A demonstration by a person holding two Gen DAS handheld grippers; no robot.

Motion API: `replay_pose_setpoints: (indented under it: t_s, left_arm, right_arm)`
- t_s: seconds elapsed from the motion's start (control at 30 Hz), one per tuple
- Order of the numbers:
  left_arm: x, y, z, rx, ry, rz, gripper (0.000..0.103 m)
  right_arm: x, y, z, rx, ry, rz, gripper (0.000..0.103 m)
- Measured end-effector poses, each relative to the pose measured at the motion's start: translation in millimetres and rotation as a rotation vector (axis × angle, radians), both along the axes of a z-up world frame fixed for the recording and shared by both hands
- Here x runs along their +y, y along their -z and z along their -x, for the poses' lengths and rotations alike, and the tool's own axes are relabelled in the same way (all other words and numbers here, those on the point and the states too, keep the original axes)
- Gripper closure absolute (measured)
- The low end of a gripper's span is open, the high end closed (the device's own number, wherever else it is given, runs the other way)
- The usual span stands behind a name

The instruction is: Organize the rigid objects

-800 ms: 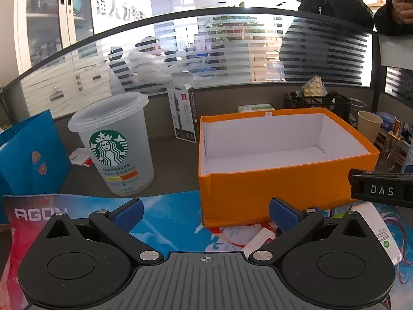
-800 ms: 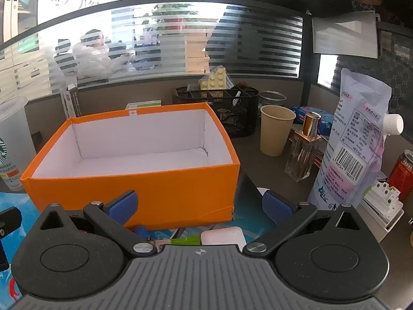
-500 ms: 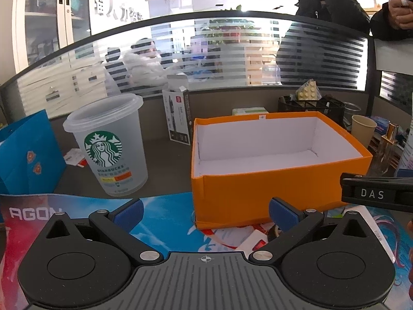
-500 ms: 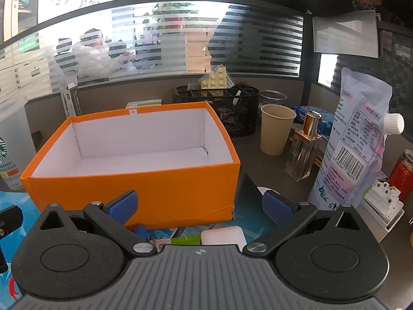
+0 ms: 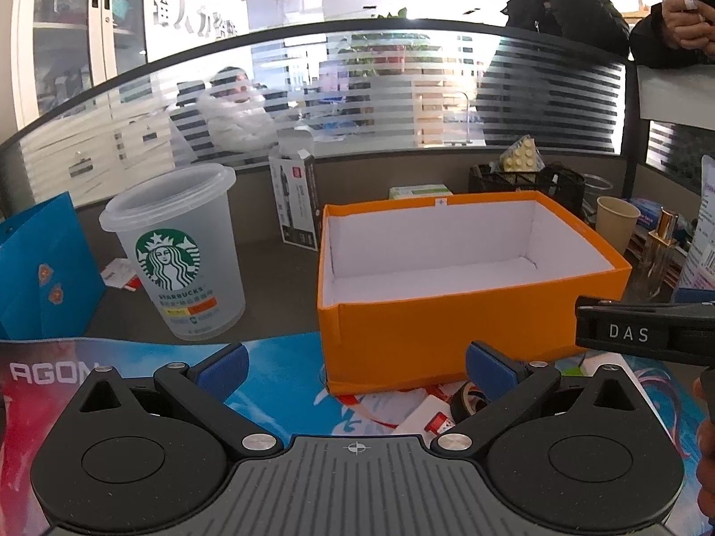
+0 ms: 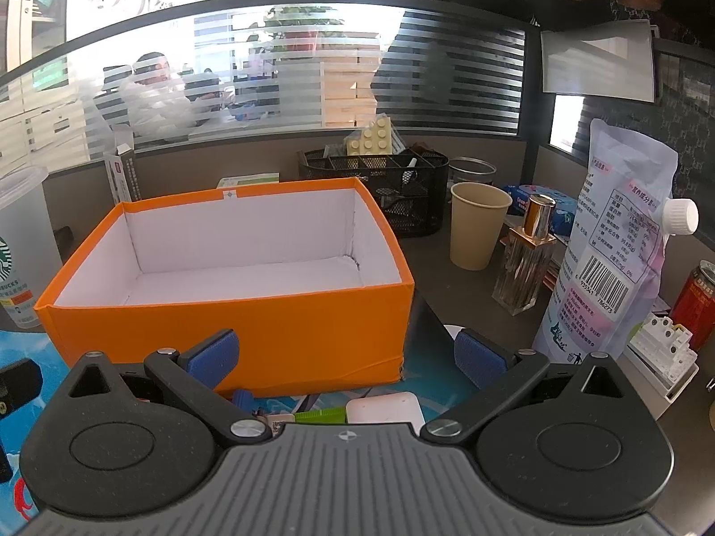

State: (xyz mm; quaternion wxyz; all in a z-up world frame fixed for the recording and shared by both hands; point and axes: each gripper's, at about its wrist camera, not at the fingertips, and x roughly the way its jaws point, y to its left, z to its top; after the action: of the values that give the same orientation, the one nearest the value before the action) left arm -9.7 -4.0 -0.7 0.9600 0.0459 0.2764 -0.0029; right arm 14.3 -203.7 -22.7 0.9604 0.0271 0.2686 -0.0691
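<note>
Nothing is sorted yet: the orange box [image 6: 232, 312] just ahead of both spread, unladen jaws, left hand-held gripper [image 5: 355, 364] and right hand-held gripper [image 6: 344, 353], looks empty, while the small items [image 6: 384, 406] lie on the surface beneath them.

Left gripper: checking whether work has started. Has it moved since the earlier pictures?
Yes. The left gripper went slightly right: orange box and plastic cup both sit further left in its view.
</note>
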Motion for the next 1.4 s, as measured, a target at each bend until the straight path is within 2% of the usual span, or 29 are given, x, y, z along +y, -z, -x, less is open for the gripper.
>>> replay_pose_setpoints:
  t_s: [1.4]
  left_arm:
    - [7.9,1.6,9.0,0.038,-0.001,-0.006,0.0]
  right_arm:
    - [1.9,1.7,3.4,0.015,-0.005,0.009,0.0]
